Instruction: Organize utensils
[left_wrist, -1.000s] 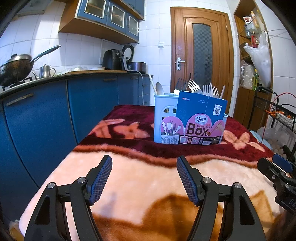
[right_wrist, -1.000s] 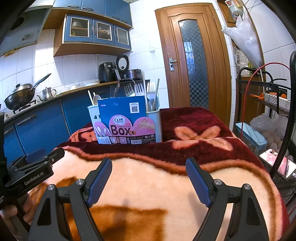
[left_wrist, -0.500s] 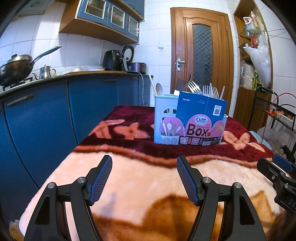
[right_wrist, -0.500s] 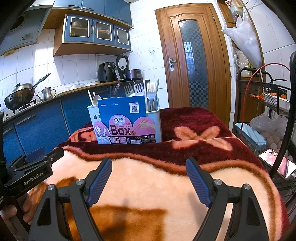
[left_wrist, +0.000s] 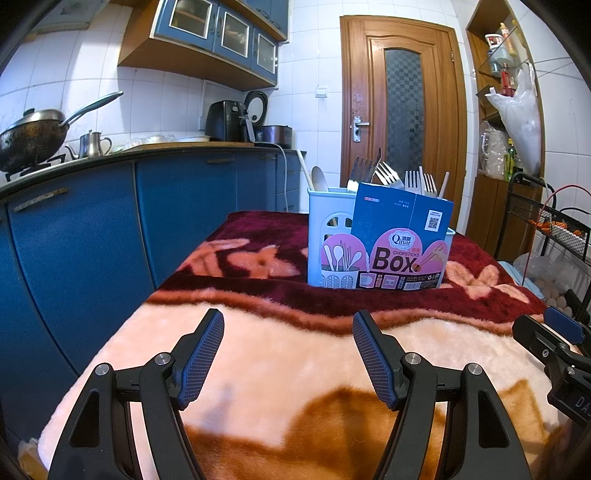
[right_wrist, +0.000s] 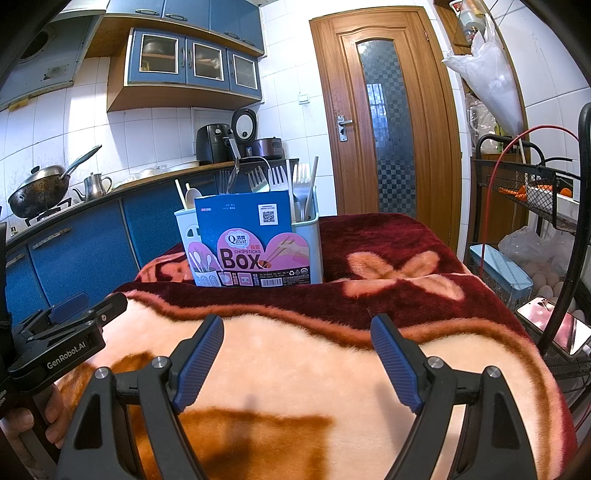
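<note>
A pale blue utensil holder (left_wrist: 327, 236) with a blue and pink "Chopsticks Box" card (left_wrist: 400, 247) on its front stands on the blanket-covered table. Several forks (left_wrist: 391, 175), a spoon (left_wrist: 319, 179) and a chopstick stick up from it. It also shows in the right wrist view (right_wrist: 314, 240), with forks (right_wrist: 279, 179). My left gripper (left_wrist: 288, 325) is open and empty, held low over the near pink part of the blanket. My right gripper (right_wrist: 297, 328) is open and empty, beside the left one, also short of the holder.
The table wears a pink, brown and dark red blanket (left_wrist: 280, 354). Blue kitchen cabinets (left_wrist: 92, 229) run along the left, with a wok (left_wrist: 33, 136) and kettle on the counter. A wire rack (right_wrist: 532, 206) with eggs stands at the right. A wooden door (left_wrist: 402, 122) is behind.
</note>
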